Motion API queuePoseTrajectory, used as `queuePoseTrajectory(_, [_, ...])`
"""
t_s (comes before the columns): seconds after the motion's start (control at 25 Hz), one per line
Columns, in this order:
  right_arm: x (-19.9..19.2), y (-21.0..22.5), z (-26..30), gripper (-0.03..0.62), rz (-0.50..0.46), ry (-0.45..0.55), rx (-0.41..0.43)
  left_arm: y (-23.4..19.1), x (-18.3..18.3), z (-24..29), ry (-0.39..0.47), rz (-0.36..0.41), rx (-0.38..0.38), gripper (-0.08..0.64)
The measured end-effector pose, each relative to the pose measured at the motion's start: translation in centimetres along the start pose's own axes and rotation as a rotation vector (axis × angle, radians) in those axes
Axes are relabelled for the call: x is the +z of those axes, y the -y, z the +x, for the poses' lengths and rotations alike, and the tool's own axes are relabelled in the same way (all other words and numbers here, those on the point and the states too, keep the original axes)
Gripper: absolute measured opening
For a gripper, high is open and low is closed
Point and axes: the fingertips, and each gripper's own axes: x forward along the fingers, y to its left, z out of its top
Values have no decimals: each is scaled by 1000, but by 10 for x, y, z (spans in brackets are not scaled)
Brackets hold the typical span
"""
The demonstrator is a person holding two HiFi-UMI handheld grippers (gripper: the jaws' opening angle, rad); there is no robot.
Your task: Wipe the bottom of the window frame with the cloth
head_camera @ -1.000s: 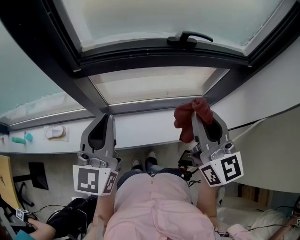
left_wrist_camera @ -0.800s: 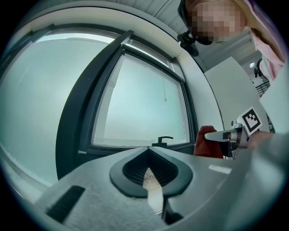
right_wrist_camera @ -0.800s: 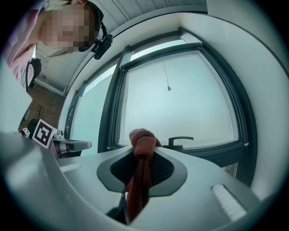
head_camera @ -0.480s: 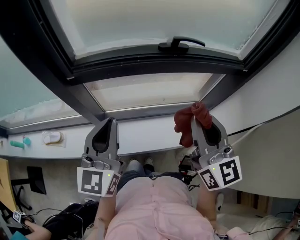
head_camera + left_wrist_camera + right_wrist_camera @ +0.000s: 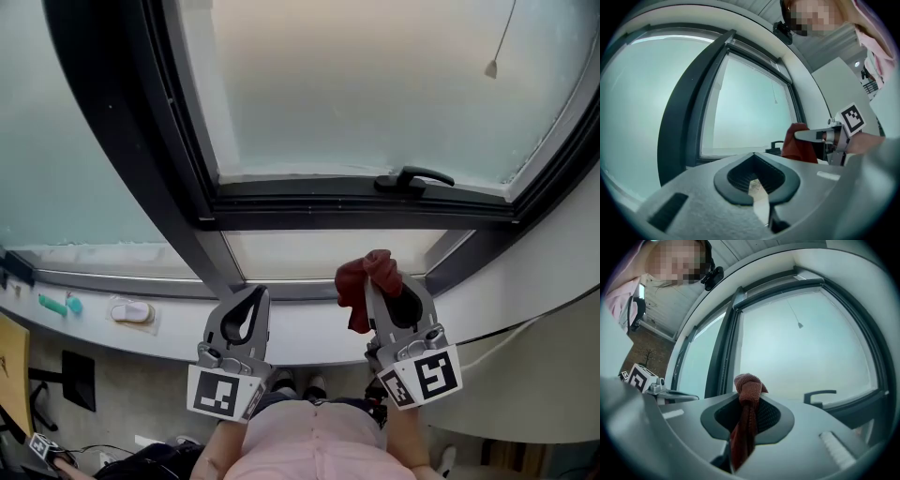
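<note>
**Head view.** The right gripper is clamped on the cloth, a dark red wad that stands proud of the jaw tips and trails down their left side. It is held below the window frame's bottom rail, and no contact with it shows. The left gripper sits alongside.

**Left gripper view.** The left gripper has its jaws closed together – nothing lies between them.

**Right gripper view.** The cloth is pinched at its bunched middle, with a knot-like end above the right gripper.

**Handling.** The cloth appears light, soft and limp, so it should conform to the rail. Retain the grip near the bunch – a loose tail is likely to drag or pull free.
</note>
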Motion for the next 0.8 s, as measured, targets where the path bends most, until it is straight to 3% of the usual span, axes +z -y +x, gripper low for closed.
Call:
queuePoseTrajectory(0.2, [26, -37, 86, 67, -47, 69, 105, -42, 5, -11, 8, -5, 39, -2])
queuePoseTrajectory(0.36, [23, -66, 147, 67, -62, 51, 170, -69, 4, -21, 8, -16, 72, -2])
queuePoseTrajectory(0.64, [12, -92, 233, 67, -48, -5, 192, -101, 4, -26, 16, -28, 100, -2])
queuePoseTrajectory(0.8, [0, -98, 273, 67, -93, -74, 172, -113, 3, -21, 19, -42, 103, -2])
